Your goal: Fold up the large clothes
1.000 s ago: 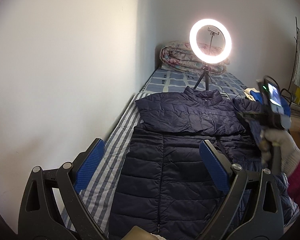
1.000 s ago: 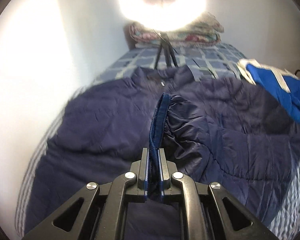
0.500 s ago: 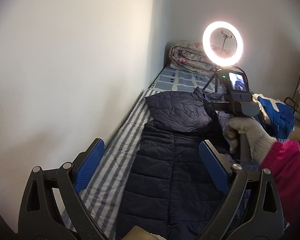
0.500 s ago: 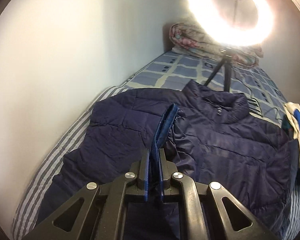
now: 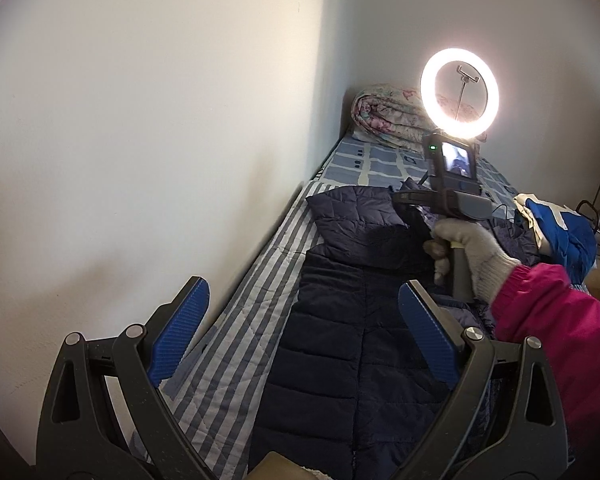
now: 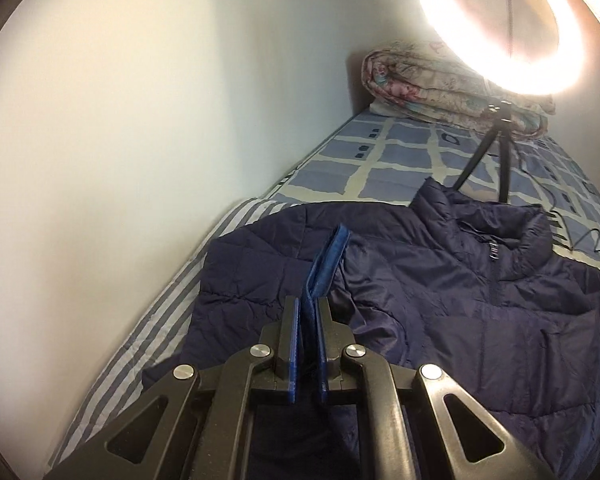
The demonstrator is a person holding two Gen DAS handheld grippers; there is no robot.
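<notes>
A navy quilted puffer jacket (image 5: 340, 320) lies lengthwise on the bed, collar (image 6: 500, 232) toward the far end. My right gripper (image 6: 308, 304) is shut on the blue-lined cuff (image 6: 328, 256) of one sleeve, held over the wall-side part of the jacket (image 6: 460, 300). In the left wrist view that gripper's body (image 5: 448, 200) shows from behind, gripped by a white-gloved hand (image 5: 476, 252) in a pink sleeve (image 5: 560, 320); its fingers are hidden there. My left gripper (image 5: 302, 292) hangs open above the jacket's lower half, with nothing between its blue pads (image 5: 180, 332).
A white wall runs along the left of the striped sheet (image 5: 228, 320). A lit ring light (image 5: 459, 98) on a small tripod (image 6: 496, 148) stands past the collar. A folded floral quilt (image 5: 384, 120) lies at the far end. A blue and white garment (image 5: 560, 232) lies at right.
The right gripper has carried the cuff leftward across the jacket toward the wall, dragging the sleeve over the chest. The left gripper has stayed open and shifted only slightly.
</notes>
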